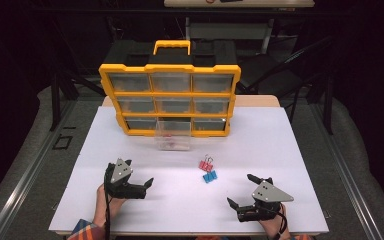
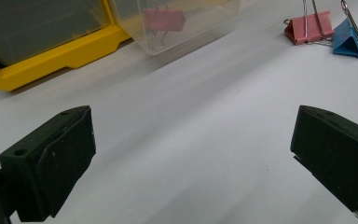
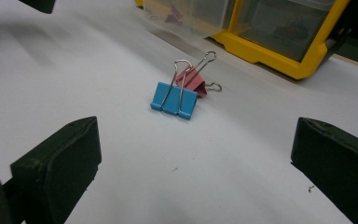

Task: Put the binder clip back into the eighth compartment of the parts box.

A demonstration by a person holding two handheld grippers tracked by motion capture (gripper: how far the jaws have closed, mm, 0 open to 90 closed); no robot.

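Observation:
A red binder clip [image 1: 206, 164] and a blue binder clip [image 1: 209, 176] lie touching on the white table [image 1: 260, 150], right of centre. My left gripper [image 1: 141, 184] is open at the front left, its jaws pointing towards the clips, a hand's width short of them. My right gripper [image 1: 242, 190] is open at the front right, just below the clips. In the left gripper view the wide jaws hold nothing, with the red clip [image 2: 307, 30] and blue clip [image 2: 349, 39] far ahead. In the right gripper view the blue clip [image 3: 174, 100] stands in front of the red clip [image 3: 193, 79].
A yellow organizer [image 1: 170, 95] with grey drawers stands upright at the back. One clear drawer [image 1: 173, 136] is out on the table in front of it, with a pink clip [image 2: 164, 19] inside. The table's front edge runs just behind both hands.

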